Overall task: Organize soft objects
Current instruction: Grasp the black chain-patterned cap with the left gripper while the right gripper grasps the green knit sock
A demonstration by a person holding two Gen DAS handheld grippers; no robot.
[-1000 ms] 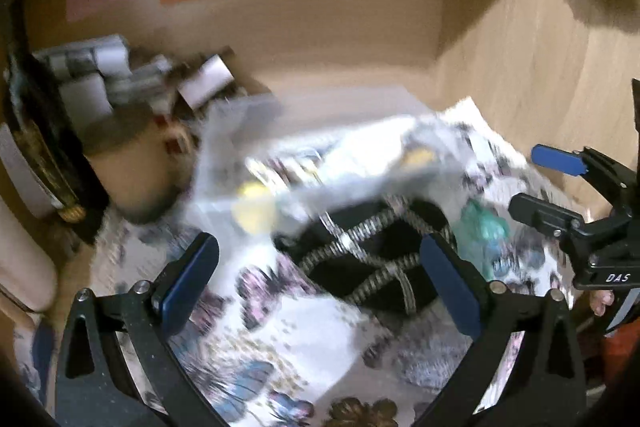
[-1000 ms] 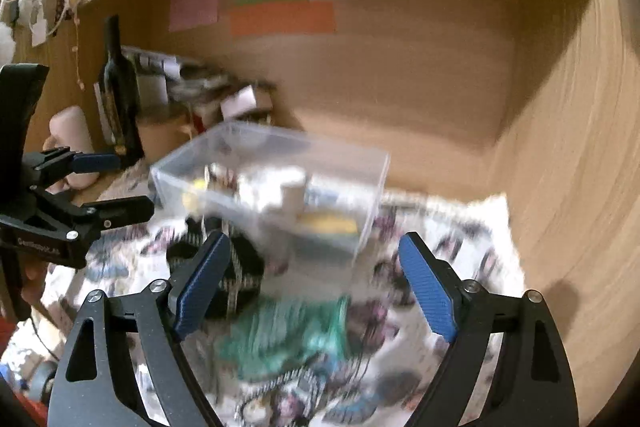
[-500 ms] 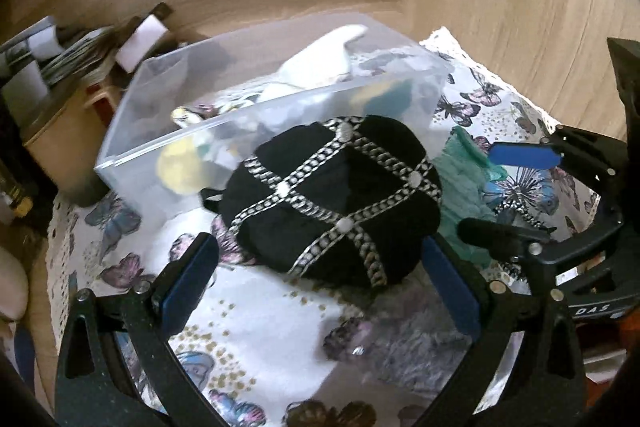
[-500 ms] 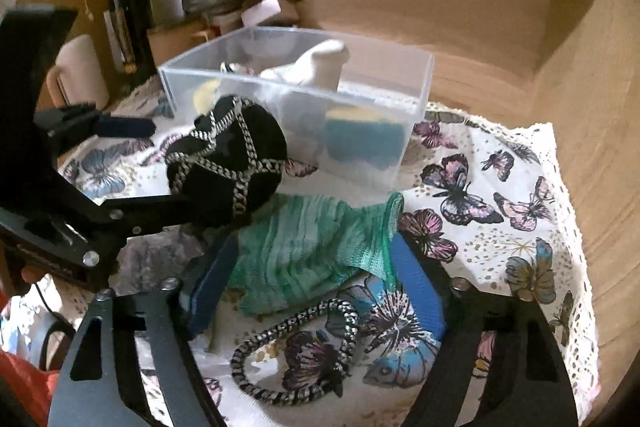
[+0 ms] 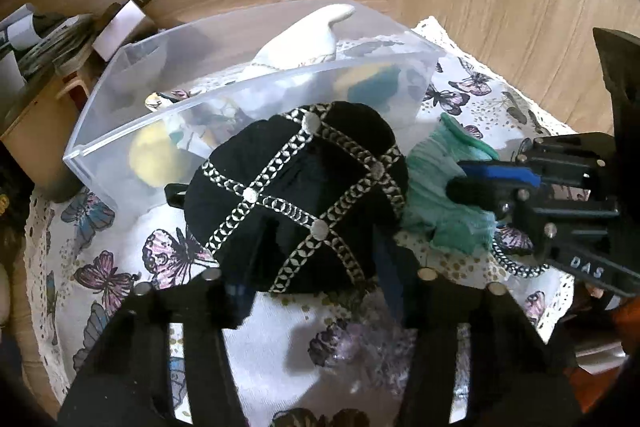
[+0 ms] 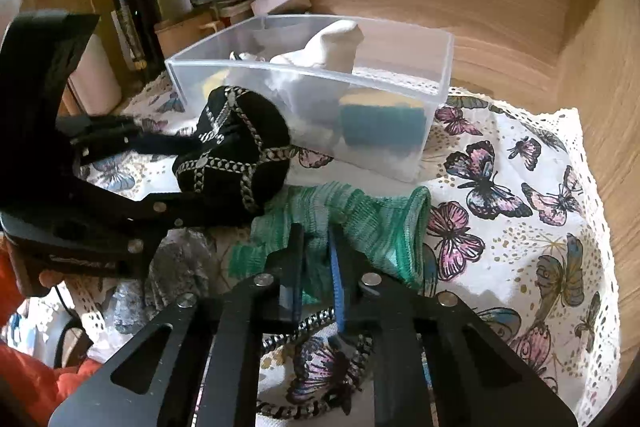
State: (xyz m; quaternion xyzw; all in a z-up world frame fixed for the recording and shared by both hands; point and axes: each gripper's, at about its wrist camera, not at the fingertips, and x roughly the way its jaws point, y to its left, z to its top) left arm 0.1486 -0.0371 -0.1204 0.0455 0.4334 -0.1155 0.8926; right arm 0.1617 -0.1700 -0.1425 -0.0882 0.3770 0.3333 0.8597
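Left gripper (image 5: 312, 267) closing around black cap (image 5: 298, 195); right gripper (image 6: 316, 251) pinching green sock (image 6: 360, 223), both presumably for bin (image 6: 436, 83).

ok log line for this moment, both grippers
left gripper: closing on black pouch | right gripper: shut on green sock | clear bin: behind

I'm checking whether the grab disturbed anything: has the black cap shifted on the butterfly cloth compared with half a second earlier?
No clear shift. In the right wrist view the black cap still sits against the clear bin's near left corner, above the green sock.
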